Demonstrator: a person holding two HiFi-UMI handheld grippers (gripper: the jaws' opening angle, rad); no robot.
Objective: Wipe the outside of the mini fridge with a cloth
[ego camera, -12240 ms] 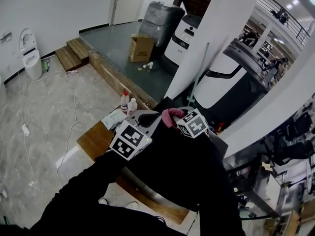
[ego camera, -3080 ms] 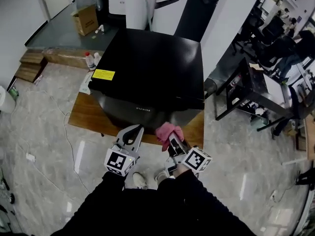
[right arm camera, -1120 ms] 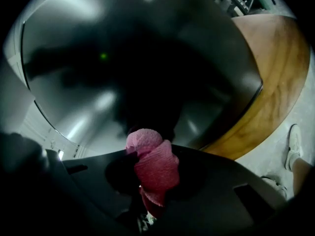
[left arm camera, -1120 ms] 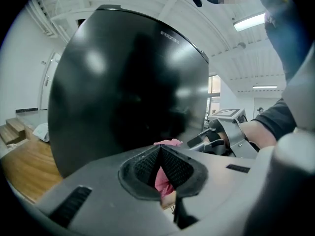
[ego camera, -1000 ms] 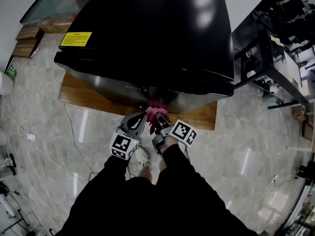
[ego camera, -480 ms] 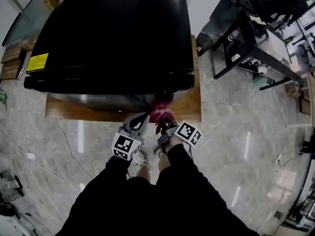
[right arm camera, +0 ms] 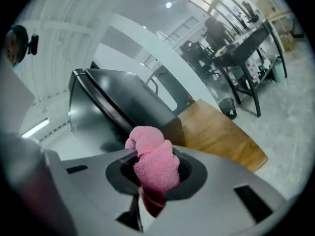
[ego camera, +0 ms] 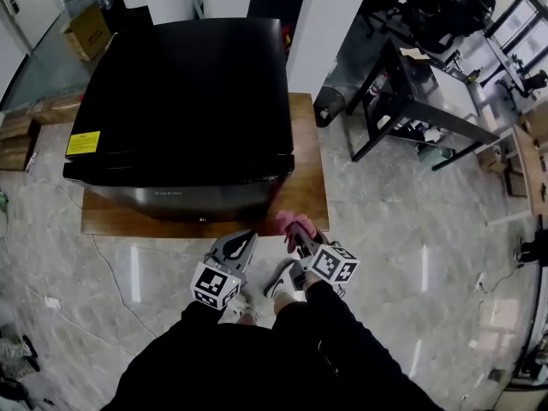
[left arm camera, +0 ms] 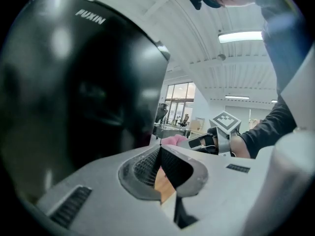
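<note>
Mini fridge (ego camera: 184,92) is shut, standing on a wooden board (ego camera: 310,187): glossy black top, steel-looking front, yellow sticker (ego camera: 83,143) on one corner. The right gripper (ego camera: 300,234) is clamped on a bunched pink cloth (ego camera: 295,223) near the fridge's front corner. The left gripper (left arm camera: 158,154), in front of the fridge, has its jaws closed together with nothing in them.

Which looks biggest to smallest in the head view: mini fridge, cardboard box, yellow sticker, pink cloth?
1. mini fridge
2. cardboard box
3. pink cloth and yellow sticker look about alike. Part of the cloth is hidden in the right hand-held gripper, so I won't rank them.
</note>
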